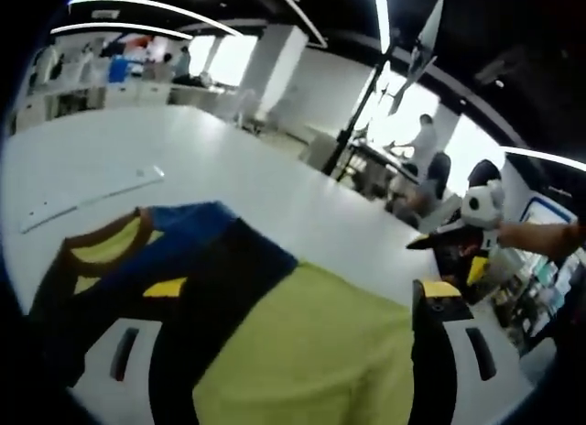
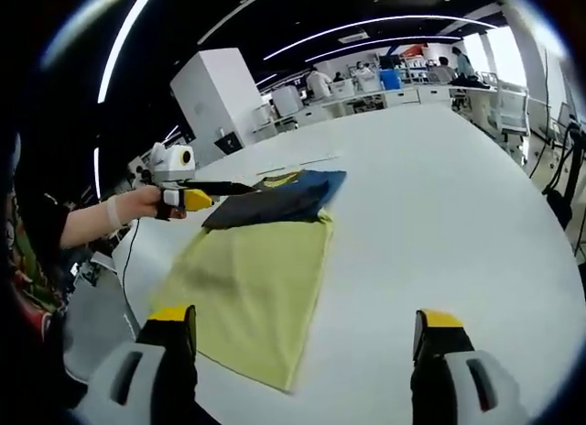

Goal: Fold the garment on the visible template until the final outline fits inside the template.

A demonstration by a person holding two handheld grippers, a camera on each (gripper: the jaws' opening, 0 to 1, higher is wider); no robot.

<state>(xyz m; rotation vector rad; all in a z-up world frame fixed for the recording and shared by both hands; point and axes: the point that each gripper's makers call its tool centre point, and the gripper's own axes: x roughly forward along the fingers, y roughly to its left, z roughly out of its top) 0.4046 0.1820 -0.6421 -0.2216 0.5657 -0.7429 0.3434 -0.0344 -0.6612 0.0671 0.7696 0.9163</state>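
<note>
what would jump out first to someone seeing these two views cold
The yellow-green garment spread on the big white table grabs the eye, its dark navy and blue upper part lying at the far end. Next comes the left gripper, held by a person's hand, reaching in over that dark end. In the right gripper view, the right gripper's yellow-tipped black fingers stand wide apart above the near hem.

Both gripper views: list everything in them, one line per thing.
garment: one, yellow-green with dark and blue top part, flat on the table.
table: one, white, large, under the garment.
template strip: one, pale, on the table beyond the collar.
desks and people: several, far background.
left tool: one, black with yellow tips, at the garment's dark part; whether it is clamped, cannot tell.
right tool: one, jaws apart, holding nothing.
hand: one, holding the left tool.
</note>
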